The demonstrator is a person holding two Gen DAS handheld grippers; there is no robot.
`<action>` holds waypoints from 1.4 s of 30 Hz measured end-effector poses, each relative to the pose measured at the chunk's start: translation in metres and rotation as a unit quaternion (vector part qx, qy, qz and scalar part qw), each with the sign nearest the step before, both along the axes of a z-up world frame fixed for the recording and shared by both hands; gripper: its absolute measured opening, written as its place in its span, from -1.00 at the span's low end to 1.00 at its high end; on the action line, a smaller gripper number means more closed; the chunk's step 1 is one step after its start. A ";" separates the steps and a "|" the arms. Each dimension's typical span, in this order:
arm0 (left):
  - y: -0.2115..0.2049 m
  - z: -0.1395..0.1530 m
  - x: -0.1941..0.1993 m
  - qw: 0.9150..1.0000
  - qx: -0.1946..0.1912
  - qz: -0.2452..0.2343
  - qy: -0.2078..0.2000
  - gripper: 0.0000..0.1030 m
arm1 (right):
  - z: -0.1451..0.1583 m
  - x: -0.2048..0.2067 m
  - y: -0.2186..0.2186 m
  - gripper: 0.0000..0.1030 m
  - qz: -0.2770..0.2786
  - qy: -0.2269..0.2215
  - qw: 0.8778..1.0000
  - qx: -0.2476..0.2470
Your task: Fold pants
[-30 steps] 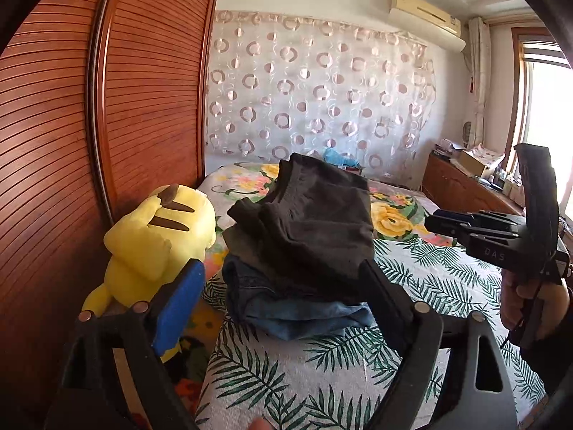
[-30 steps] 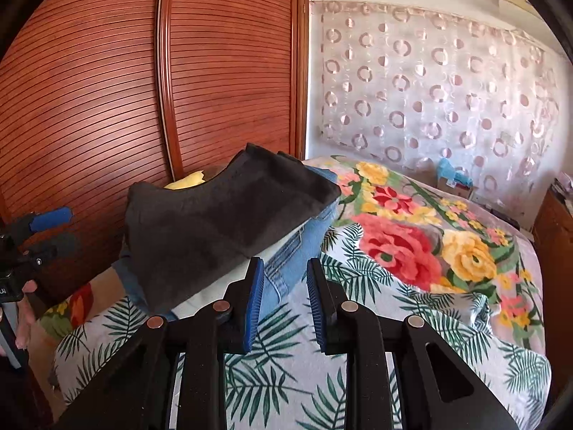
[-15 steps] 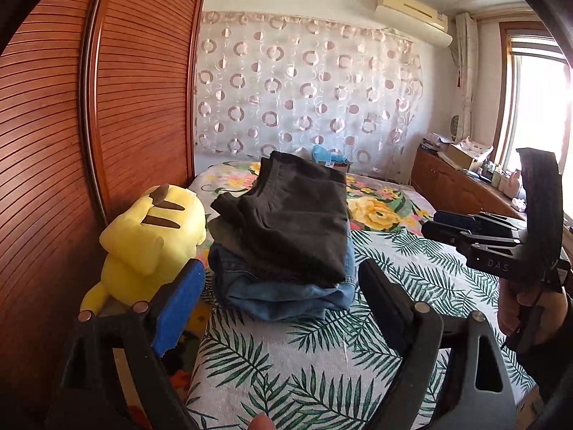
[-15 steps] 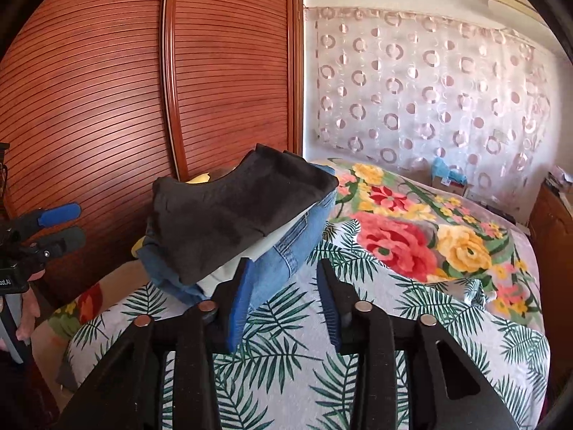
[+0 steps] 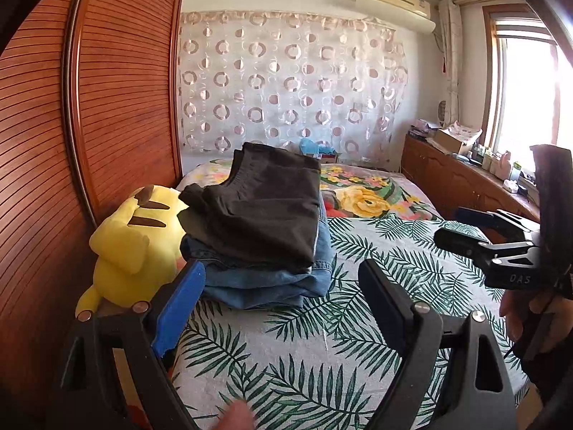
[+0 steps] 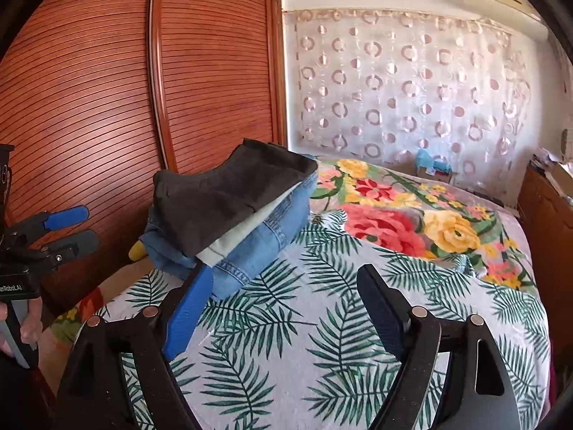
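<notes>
The left gripper (image 5: pixel 281 285) stands wide apart, holding nothing; the right gripper (image 6: pixel 283 294) is opening its jaws, nothing between them. The folded dark pants (image 5: pixel 263 209) top a jeans stack (image 5: pixel 265 285) on the bed (image 5: pixel 322 340), beside a yellow plush (image 5: pixel 132 247) against the wardrobe (image 5: pixel 121 89)

Left wrist view low over the bed's (image 5: pixel 412 261) near edge, facing the headboard curtain (image 5: pixel 286 89), right wrist view likewise, angled toward the wardrobe-side edge, both sharing the stacked pants (image 5: pixel 265 215).
</notes>
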State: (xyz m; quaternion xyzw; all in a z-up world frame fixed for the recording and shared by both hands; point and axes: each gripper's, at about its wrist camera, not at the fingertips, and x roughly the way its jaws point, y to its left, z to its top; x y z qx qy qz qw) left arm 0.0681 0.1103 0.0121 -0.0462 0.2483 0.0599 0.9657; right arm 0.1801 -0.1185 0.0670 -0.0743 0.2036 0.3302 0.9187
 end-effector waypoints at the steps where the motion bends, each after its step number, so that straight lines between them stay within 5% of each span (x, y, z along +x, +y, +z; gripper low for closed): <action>1: -0.002 -0.001 0.001 1.000 -0.002 -0.003 0.000 0.71 | 0.000 -0.002 -0.001 0.65 -0.003 -0.001 1.000 0.002; 28: -0.109 -0.005 -0.005 0.996 0.002 -0.085 0.017 0.71 | -0.014 -0.088 -0.088 0.67 -0.142 0.001 0.989 0.030; 42: -0.136 0.022 -0.011 0.995 0.008 -0.100 0.004 0.71 | 0.004 -0.133 -0.095 0.80 -0.193 -0.016 0.980 0.039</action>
